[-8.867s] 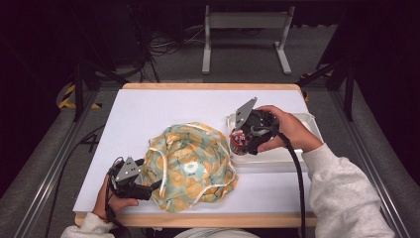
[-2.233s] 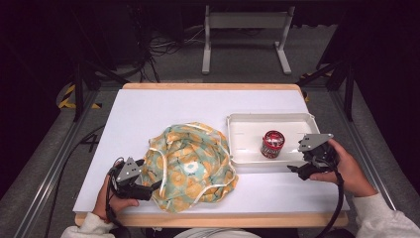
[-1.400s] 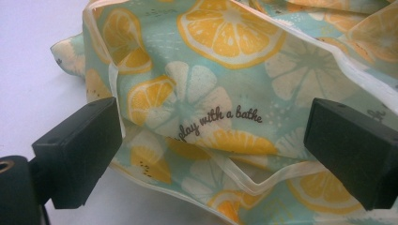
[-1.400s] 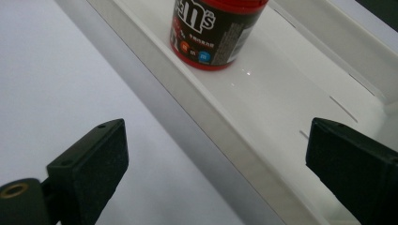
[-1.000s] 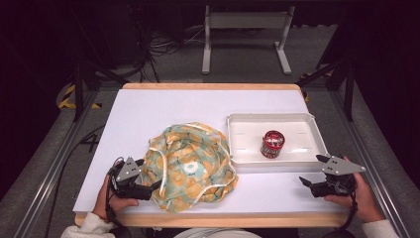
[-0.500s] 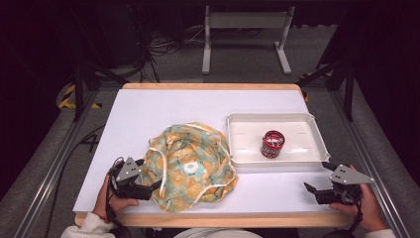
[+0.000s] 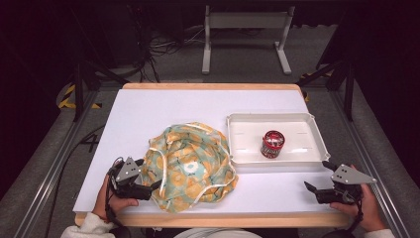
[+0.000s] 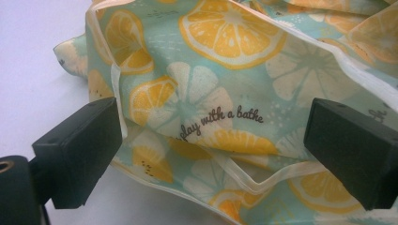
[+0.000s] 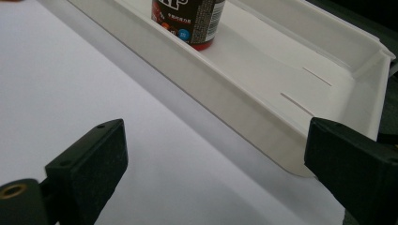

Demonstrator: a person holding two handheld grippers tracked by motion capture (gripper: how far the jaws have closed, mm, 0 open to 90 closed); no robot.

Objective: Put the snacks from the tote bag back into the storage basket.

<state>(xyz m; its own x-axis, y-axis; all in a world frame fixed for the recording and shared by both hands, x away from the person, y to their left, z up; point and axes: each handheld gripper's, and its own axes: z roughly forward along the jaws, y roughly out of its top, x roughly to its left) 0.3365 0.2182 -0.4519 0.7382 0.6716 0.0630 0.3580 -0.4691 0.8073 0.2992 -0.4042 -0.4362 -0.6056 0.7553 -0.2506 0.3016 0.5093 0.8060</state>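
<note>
A crumpled cloth bag (image 7: pixel 190 163) with an orange-slice print lies at the front middle of the white table. My left gripper (image 7: pixel 157 184) rests at the bag's left edge. In the left gripper view it (image 8: pixel 213 117) stands open, with the bag fabric (image 8: pixel 225 61) spread between and beyond its jaws. A red can (image 7: pixel 272 144) stands upright in a white tray (image 7: pixel 317 136) on the right. My right gripper (image 7: pixel 315 174) is open near the table's front right corner, just in front of the tray. The right gripper view shows that gripper (image 9: pixel 216 140) facing the tray wall (image 9: pixel 234 103) and the can (image 9: pixel 190 18).
The white tabletop (image 7: pixel 163 114) stretches behind the bag and tray. Its wooden front edge (image 7: pixel 257 219) runs just below both hands. Metal frame rails (image 7: pixel 49 163) flank the table, and cables lie on the floor behind.
My right gripper let go of the can, which now stands in the tray, and drew back toward the table's front right corner. The left gripper and bag stayed put.
</note>
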